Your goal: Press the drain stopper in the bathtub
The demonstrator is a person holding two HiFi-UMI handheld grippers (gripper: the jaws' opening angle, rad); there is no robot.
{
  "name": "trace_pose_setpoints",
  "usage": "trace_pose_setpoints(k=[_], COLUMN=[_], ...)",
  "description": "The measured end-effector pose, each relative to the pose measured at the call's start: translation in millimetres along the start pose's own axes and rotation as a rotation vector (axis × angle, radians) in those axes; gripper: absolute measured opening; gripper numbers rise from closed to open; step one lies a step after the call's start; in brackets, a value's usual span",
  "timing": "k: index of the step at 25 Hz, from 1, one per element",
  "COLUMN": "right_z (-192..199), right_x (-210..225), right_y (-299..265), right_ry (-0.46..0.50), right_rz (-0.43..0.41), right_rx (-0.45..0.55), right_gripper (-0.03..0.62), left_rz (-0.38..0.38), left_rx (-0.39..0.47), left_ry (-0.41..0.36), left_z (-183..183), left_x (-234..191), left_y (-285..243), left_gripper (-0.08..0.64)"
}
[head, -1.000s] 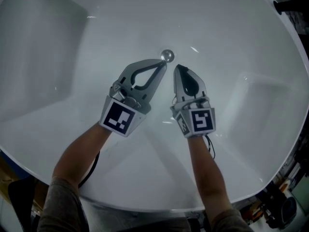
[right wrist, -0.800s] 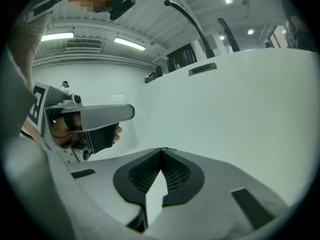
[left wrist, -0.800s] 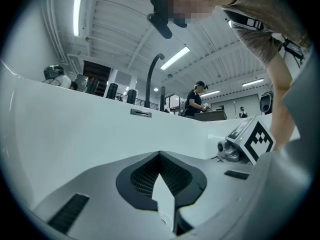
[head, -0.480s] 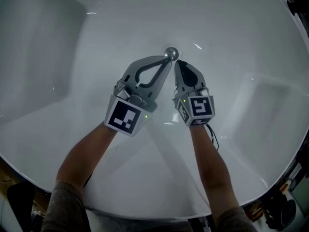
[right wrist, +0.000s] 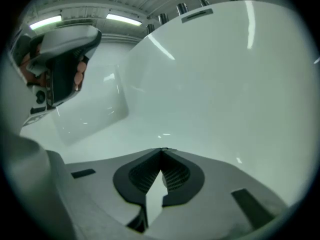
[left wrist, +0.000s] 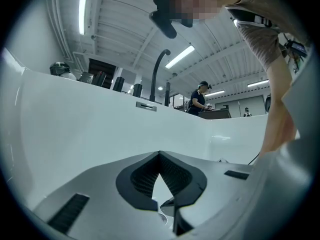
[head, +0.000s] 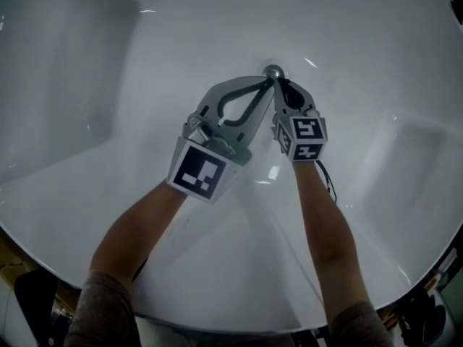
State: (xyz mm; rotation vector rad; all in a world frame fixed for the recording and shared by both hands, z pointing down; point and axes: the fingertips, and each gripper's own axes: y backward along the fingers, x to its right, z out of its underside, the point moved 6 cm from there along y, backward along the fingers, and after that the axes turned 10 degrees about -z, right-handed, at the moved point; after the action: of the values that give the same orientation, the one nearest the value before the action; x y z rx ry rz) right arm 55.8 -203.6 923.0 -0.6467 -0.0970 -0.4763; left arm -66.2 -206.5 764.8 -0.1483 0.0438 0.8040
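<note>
A round chrome drain stopper [head: 273,71] sits in the floor of the white bathtub [head: 181,42]. Both grippers point at it from below in the head view. My left gripper [head: 269,83] is shut with nothing in it, and its tip lies just left of and under the stopper. My right gripper [head: 279,85] is shut too, its tip at the stopper's lower right edge. The two tips nearly meet there. In the left gripper view the jaws [left wrist: 160,155] meet at the tip, and in the right gripper view the jaws [right wrist: 161,150] do likewise; the stopper is hidden in both.
The tub's sloping walls rise on every side, with a raised ledge [head: 405,157] at the right. A dark faucet [left wrist: 159,74] and an overflow plate [left wrist: 146,106] stand on the far rim. A person [left wrist: 197,96] stands at a bench beyond the tub.
Both grippers have moved up toward the drain stopper and drawn together; their tips, a little short of it before, now reach its edge. Both stayed shut.
</note>
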Motion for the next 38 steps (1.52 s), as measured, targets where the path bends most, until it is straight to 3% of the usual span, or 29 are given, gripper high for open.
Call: trace_pose_setpoints(k=[4, 17, 38], right_z=[18, 59, 61], right_x=[13, 36, 38], right_y=[-19, -59, -70], right_ry=[-0.059, -0.106, -0.068], right_rz=[0.031, 0.081, 0.095], right_rx=[-0.049, -0.198, -0.35], right_gripper=[-0.002, -0.002, 0.002], left_rz=[0.013, 0.027, -0.019], left_rx=[-0.04, -0.073, -0.096], left_ry=[-0.002, -0.011, 0.026], left_z=[10, 23, 28], left_x=[2, 1, -13], left_y=[3, 2, 4], left_gripper=[0.005, 0.005, 0.005])
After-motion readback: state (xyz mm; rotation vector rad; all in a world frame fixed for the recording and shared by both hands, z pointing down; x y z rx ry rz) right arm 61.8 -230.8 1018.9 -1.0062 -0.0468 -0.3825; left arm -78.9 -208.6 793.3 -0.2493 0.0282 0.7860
